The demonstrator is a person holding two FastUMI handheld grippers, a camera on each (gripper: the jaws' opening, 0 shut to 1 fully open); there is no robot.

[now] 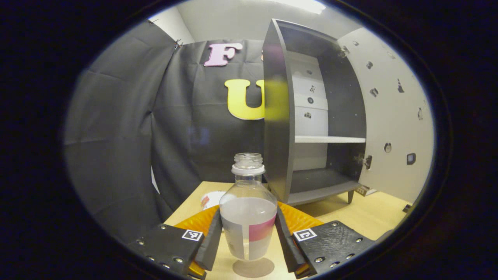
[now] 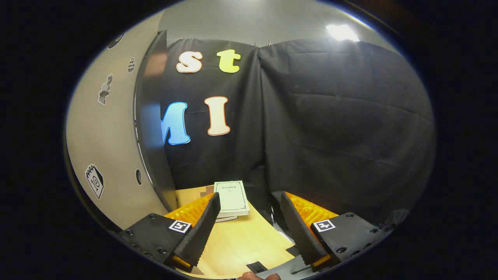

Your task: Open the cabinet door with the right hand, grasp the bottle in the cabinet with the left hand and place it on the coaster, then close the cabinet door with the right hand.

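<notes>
Wooden counter (image 1: 373,217) carries the open cabinet (image 1: 311,116), and near it the left claw (image 1: 248,241) holds the half-full bottle (image 1: 248,217) by its smooth belly, probably slippery and rather light, while the right claw (image 2: 249,229) stands wide, holding nothing.

My left gripper (image 1: 249,243): two black textured blocks at the base, one per side, each with a small square white-and-black marker tag on its inner top corner. Round silver screw heads line the blocks' outer edges. Behind each block sits an orange ribbed plate. Fingers (image 1: 210,243) are long flat wedges, ridged on the inner face.

My right gripper (image 2: 251,229): same build, with black blocks, square marker tags, screw heads and orange ribbed plates. Fingers (image 2: 200,231) are ridged wedges with small orange tabs at their roots. A bit of my hand (image 2: 258,276) shows at the bottom edge.
</notes>
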